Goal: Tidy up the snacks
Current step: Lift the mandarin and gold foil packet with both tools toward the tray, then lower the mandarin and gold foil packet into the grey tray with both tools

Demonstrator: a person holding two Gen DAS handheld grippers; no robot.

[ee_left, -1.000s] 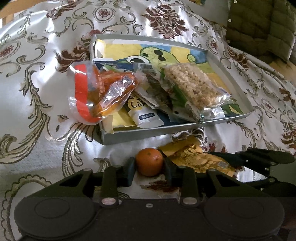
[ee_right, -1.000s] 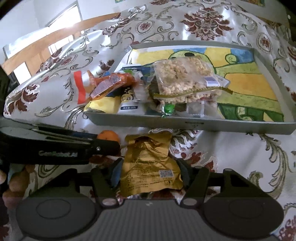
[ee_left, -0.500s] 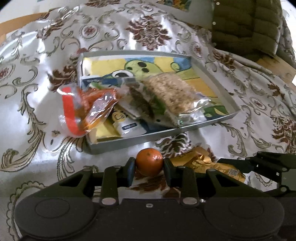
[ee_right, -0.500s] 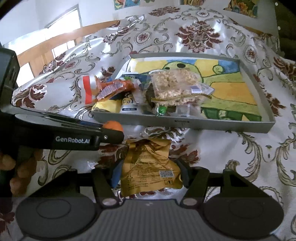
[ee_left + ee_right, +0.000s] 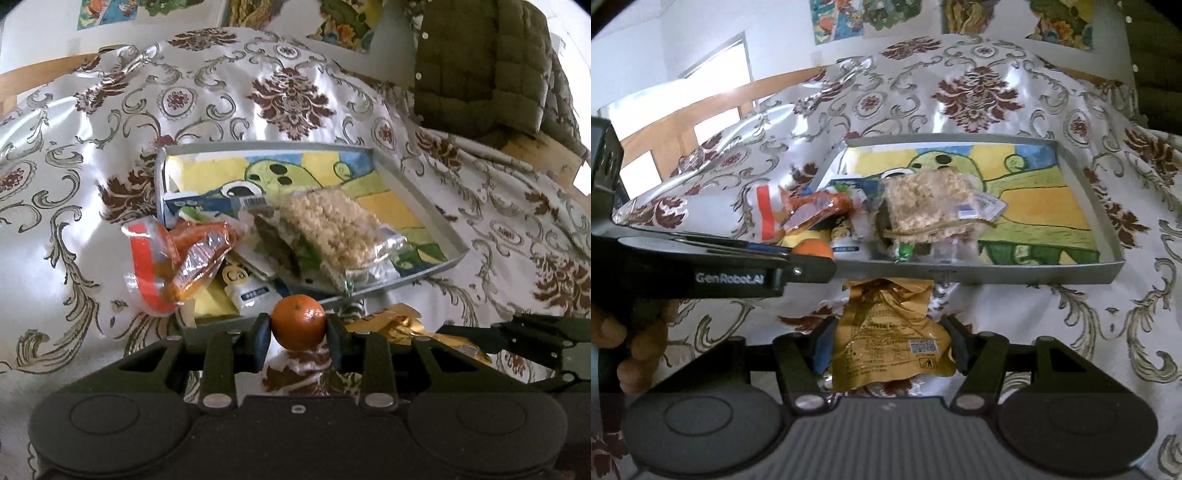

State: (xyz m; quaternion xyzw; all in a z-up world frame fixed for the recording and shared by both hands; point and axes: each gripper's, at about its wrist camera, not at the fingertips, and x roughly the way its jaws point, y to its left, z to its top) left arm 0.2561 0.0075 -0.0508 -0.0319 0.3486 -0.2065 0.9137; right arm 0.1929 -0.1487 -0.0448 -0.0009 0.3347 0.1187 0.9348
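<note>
Orange mandarin pinched, left jaws | gold packet pinched, right jaws; barcode right-view only

A: What is covering the surface here?

B: A glossy white cloth with maroon damask medallions and grey-gold scrollwork is lying over everything, wrinkling and catching bright light on the left.

A: And at the far right?

B: An olive-green quilted padded jacket is draping there, sitting on the cloth's far edge.

A: Behind that?

B: Colourful painted paper pictures are hanging on the white wall, and a light wooden rail is showing beside the cloth's left edge.
</note>
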